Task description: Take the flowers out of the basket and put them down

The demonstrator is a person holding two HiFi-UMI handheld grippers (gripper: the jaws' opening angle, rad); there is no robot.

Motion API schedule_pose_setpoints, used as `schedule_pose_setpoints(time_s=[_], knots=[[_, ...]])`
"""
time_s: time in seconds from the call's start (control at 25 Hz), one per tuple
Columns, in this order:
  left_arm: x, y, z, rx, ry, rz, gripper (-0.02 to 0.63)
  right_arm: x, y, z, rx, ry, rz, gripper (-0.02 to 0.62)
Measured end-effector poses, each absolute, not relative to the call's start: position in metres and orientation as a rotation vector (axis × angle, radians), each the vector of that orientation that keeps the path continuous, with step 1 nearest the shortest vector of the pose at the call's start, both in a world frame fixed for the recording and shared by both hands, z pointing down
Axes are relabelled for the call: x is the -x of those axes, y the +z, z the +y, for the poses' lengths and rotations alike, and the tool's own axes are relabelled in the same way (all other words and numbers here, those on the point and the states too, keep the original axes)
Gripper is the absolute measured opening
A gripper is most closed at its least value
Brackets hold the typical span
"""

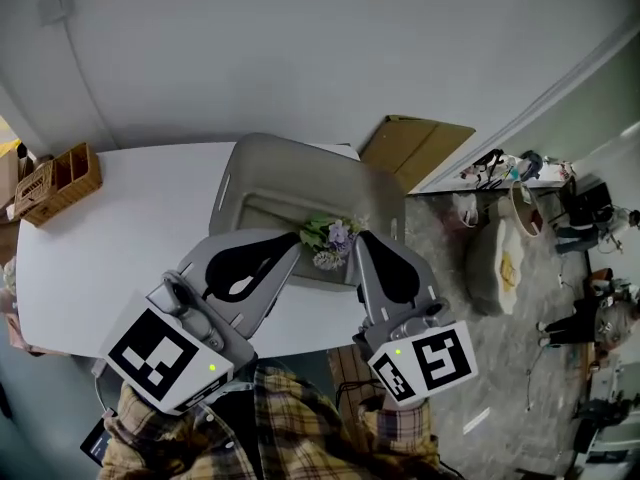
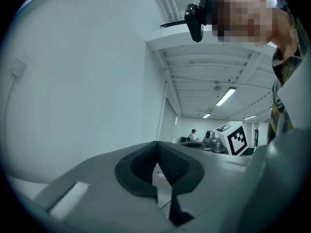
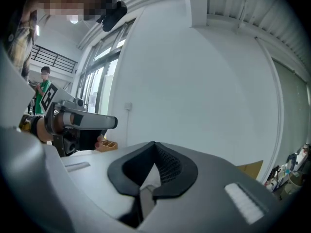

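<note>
Found at the near side of the grey plastic basket point(image 1: 262, 154) on the white table point(image 1: 120, 228): a small bunch of purple and white flowers point(image 1: 332, 240) with green leaves. Flanked by the left gripper point(image 1: 291, 243) and the right gripper point(image 1: 364, 240), each with jaws pressed together on nothing (tips just beside the blooms, contact impossible to judge).

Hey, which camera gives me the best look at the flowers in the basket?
The head view: it looks down on the flowers lying in the grey basket. Neither gripper view shows them, just that gripper's own jaws and the room beyond.
</note>
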State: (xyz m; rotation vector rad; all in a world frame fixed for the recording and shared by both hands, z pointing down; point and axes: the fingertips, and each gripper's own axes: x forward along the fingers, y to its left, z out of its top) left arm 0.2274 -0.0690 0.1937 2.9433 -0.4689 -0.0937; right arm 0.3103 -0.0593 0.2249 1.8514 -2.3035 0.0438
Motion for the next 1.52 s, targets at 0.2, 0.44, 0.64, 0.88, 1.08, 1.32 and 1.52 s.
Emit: schedule_pose_setpoints(time_s=[0.2, 0.44, 0.64, 0.88, 1.08, 1.32, 1.52], knots=[[-0.223, 0.195, -0.081, -2.935, -0.084, -0.505, 0.015, -0.313, 0.230, -0.076, -1.822, 0.081, -2.326, 0.006], [-0.222, 0.197, -0.092, -2.925, -0.082, -0.536, 0.015, -0.317, 0.240, -0.089, -1.790, 0.135, -2.337, 0.006], [-0.215, 0.201, -0.102, -2.913, -0.079, -0.568, 0.015, -0.313, 0.250, -0.105, -1.696, 0.162, -2.344, 0.006], [-0.210, 0.207, -0.113, -2.892, -0.070, -0.583, 0.015, -0.313, 0.272, -0.123, -1.587, 0.256, -2.326, 0.008], [-0.204, 0.213, -0.124, -2.877, -0.072, -0.594, 0.015, -0.305, 0.300, -0.137, -1.448, 0.311, -2.303, 0.083], [-0.201, 0.219, -0.133, -2.848, -0.063, -0.610, 0.015, -0.306, 0.332, -0.148, -1.277, 0.361, -2.241, 0.146], [-0.197, 0.229, -0.142, -2.832, -0.048, -0.617, 0.015, -0.310, 0.368, -0.162, -1.159, 0.428, -2.182, 0.218]])
